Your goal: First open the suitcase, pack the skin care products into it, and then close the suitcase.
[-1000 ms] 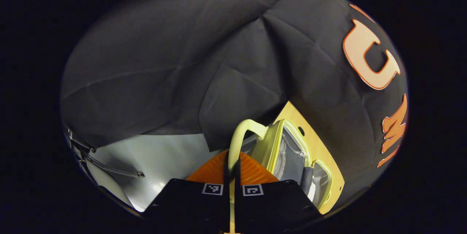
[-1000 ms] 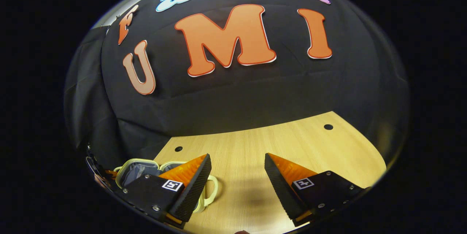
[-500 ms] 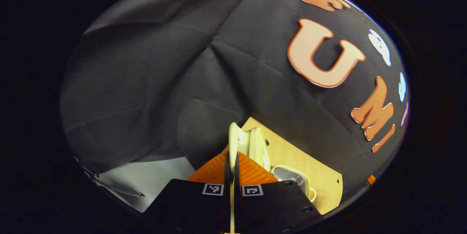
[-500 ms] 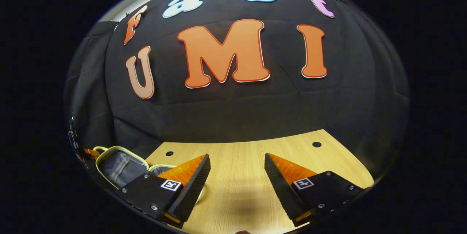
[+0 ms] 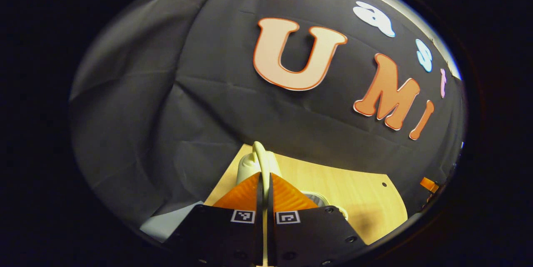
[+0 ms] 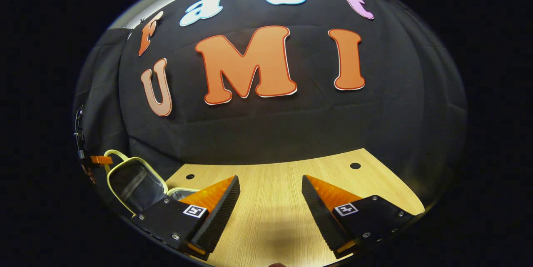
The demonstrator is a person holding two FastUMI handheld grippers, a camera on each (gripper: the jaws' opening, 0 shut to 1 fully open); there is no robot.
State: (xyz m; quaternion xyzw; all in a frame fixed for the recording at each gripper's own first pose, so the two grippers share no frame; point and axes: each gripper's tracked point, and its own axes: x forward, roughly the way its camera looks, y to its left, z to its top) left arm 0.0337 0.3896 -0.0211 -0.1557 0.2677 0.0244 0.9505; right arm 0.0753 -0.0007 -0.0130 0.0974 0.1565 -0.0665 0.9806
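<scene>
My left gripper (image 5: pixel 264 176) is shut on the pale yellow handle (image 5: pixel 259 154) of the small suitcase's lid (image 5: pixel 246 168), which I see edge-on just beyond the fingers. The suitcase's lower half (image 5: pixel 318 197) lies on the wooden table behind my right finger. In the right gripper view the lid (image 6: pixel 132 183) stands raised at the far left, its grey lining facing me, with the left gripper (image 6: pixel 98 160) on its handle (image 6: pixel 113 153). My right gripper (image 6: pixel 270 179) hovers open over bare table (image 6: pixel 270 213), apart from the suitcase.
The wooden table (image 5: pixel 354 192) has small round holes (image 6: pixel 355 165) near its back edge and ends at the black cloth wall. A pale floor patch (image 5: pixel 166 225) shows past the table's left side in the left gripper view.
The left gripper has swung the lid by its handle up from lying open to standing nearly upright, turning toward the back wall. The right gripper has stayed open and barely shifted.
</scene>
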